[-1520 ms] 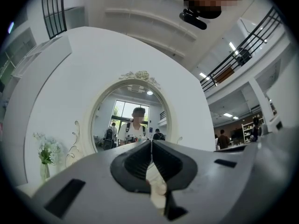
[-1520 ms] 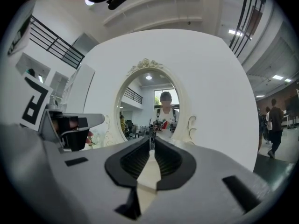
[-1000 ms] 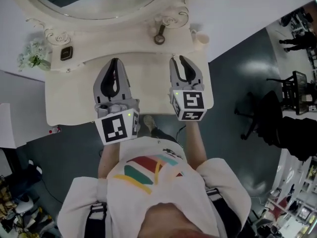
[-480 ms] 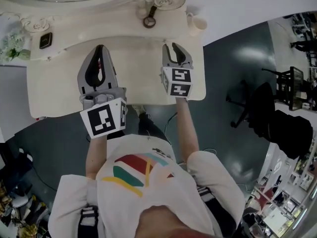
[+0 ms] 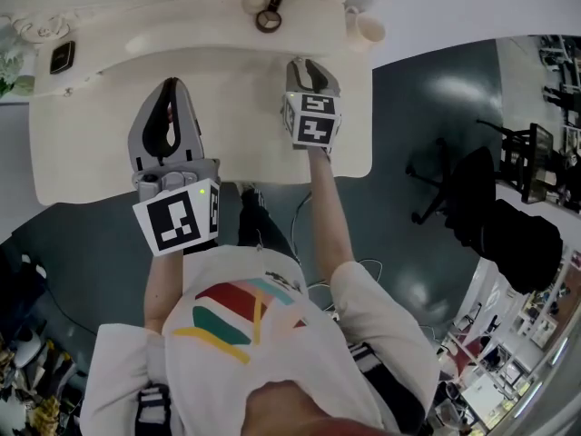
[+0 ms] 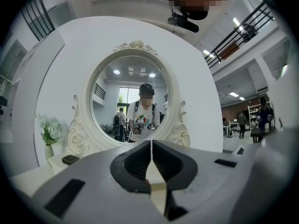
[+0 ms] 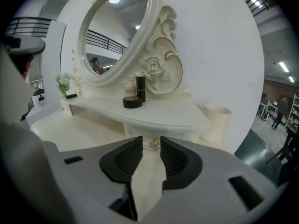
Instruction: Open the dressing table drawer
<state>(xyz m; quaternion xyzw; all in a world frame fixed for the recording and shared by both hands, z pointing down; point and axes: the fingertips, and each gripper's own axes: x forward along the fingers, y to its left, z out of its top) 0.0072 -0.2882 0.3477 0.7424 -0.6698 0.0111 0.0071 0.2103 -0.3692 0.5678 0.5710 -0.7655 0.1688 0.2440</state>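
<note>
The white dressing table (image 5: 82, 166) lies below me. Its small drawer (image 7: 135, 130) sits under the raised back shelf, with a little gold knob (image 7: 154, 145) on its front. My right gripper (image 7: 152, 142) is open, and the knob shows in the narrow gap at its fingertips; I cannot tell whether they touch it. In the head view the right gripper (image 5: 306, 64) reaches to the shelf's edge. My left gripper (image 5: 171, 85) hovers over the tabletop's left half. In its own view the left gripper (image 6: 151, 144) is shut on nothing and faces the oval mirror (image 6: 135, 101).
On the shelf stand a black round jar (image 7: 132, 102), a dark tube (image 7: 140, 88) and a small black box (image 5: 62, 57). A cream cup (image 7: 216, 122) is at the table's right corner and a flower vase (image 6: 50, 134) at the left. An office chair (image 5: 472, 212) stands to the right.
My right gripper has moved forward across the tabletop to the drawer front under the shelf. The left gripper has stayed over the table's left half, still shut.
</note>
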